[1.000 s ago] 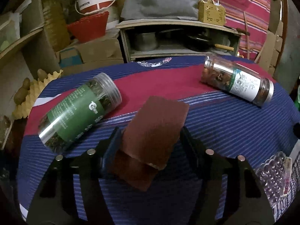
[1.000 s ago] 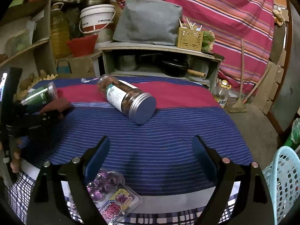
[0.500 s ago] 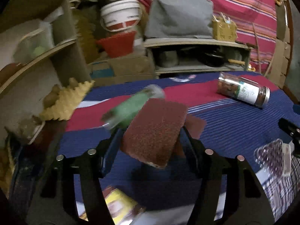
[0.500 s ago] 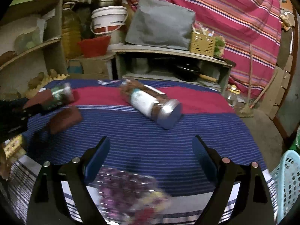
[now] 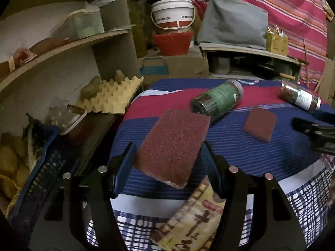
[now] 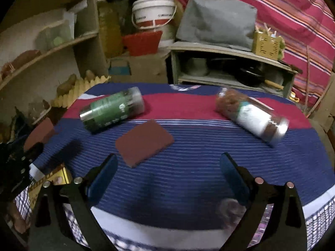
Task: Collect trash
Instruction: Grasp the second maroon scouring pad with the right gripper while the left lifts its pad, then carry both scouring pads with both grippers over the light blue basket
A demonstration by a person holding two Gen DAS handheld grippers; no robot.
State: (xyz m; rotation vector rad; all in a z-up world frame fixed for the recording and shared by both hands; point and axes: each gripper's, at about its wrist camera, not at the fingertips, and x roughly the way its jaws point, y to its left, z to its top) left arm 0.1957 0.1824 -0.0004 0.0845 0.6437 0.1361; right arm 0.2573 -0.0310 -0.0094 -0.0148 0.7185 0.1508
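Note:
My left gripper (image 5: 167, 163) is shut on a dark red scouring pad (image 5: 173, 144) and holds it above the table's left front edge. It also shows at the left in the right wrist view (image 6: 38, 135). A second dark red pad (image 6: 144, 142) lies flat on the striped cloth (image 6: 199, 167), also in the left wrist view (image 5: 259, 123). My right gripper (image 6: 167, 175) is open and empty just in front of that pad. A green-label jar (image 6: 112, 112) and a white-label jar (image 6: 253, 118) lie on their sides behind.
A yellow printed packet (image 5: 192, 219) lies at the table's front edge under my left gripper. A clear blister pack (image 6: 234, 209) lies by the right gripper. An egg tray (image 5: 111, 98) and shelves (image 5: 62, 48) stand left. A low cabinet (image 6: 230, 67) is behind the table.
My left gripper has lifted the scouring pad and pulled back left toward the table edge. The second pad stayed on the cloth. My right gripper swung left to face it.

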